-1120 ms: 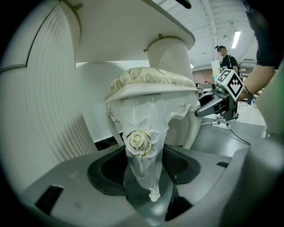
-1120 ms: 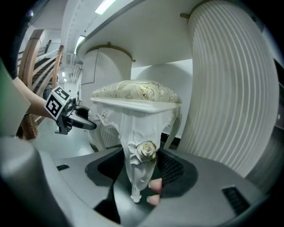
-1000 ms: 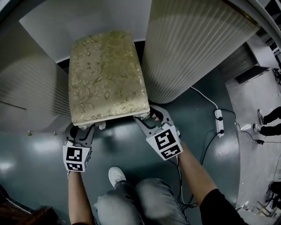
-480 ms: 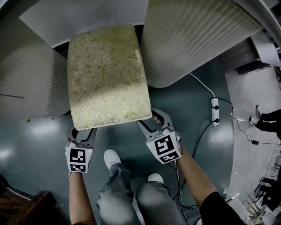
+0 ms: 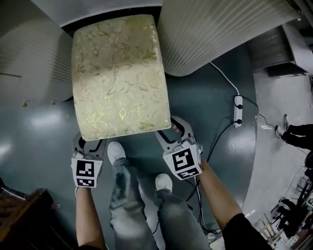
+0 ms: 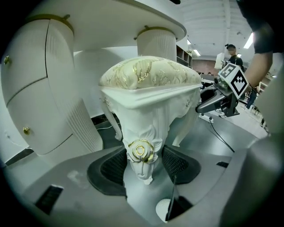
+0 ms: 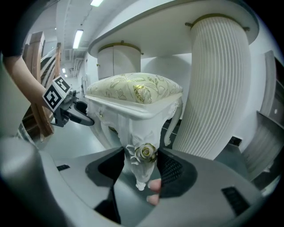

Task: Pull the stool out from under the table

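now the left tool (image 5: 89, 143) and right tool (image 5: 165, 133) each clamp a leg of the stool (image 5: 117, 73).

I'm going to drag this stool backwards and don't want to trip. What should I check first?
1. Jaws of left gripper clamped on white carved leg of the gold floral cushioned stool: ok.
2. Jaws of right gripper clamped on the other front leg: ok.
3. Stool out from under the white tabletop: not ok, back edge at its rim.
4. Path backwards free: not ok, person's white shoes stand at the stool.
5. White power strip away from the stool: ok, off to the right.
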`<state>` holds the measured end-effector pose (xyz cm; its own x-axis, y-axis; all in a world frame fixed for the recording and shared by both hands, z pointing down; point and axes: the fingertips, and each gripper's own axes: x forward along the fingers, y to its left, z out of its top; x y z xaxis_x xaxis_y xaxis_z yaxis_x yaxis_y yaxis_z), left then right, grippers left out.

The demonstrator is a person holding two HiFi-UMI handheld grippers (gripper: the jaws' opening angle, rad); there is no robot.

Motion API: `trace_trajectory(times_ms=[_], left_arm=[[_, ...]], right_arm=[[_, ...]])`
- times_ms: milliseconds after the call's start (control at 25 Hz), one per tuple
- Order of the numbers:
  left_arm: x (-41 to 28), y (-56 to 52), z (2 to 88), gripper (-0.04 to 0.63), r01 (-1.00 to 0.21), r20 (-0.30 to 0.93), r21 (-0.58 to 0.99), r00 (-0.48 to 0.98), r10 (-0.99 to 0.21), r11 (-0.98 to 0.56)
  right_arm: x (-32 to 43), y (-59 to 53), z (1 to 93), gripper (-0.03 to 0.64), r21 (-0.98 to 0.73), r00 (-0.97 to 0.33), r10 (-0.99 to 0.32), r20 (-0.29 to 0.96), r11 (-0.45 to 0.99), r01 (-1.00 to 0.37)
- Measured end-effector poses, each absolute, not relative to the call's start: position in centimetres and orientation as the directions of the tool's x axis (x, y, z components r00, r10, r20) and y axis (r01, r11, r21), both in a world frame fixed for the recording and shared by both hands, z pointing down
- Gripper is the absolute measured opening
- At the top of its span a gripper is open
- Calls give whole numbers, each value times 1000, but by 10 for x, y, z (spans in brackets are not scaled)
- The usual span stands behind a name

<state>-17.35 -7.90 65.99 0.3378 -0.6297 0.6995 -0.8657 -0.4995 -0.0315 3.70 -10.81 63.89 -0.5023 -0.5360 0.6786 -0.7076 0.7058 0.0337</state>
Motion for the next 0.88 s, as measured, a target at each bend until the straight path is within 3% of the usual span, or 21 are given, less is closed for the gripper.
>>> trace_trajectory(times_ms=[880], left_arm=[[-176, -80, 661, 247, -849, 750, 30, 368, -550, -528]], right_arm=[[36, -101, 641, 285, -7, -477, -455, 752, 718, -696]])
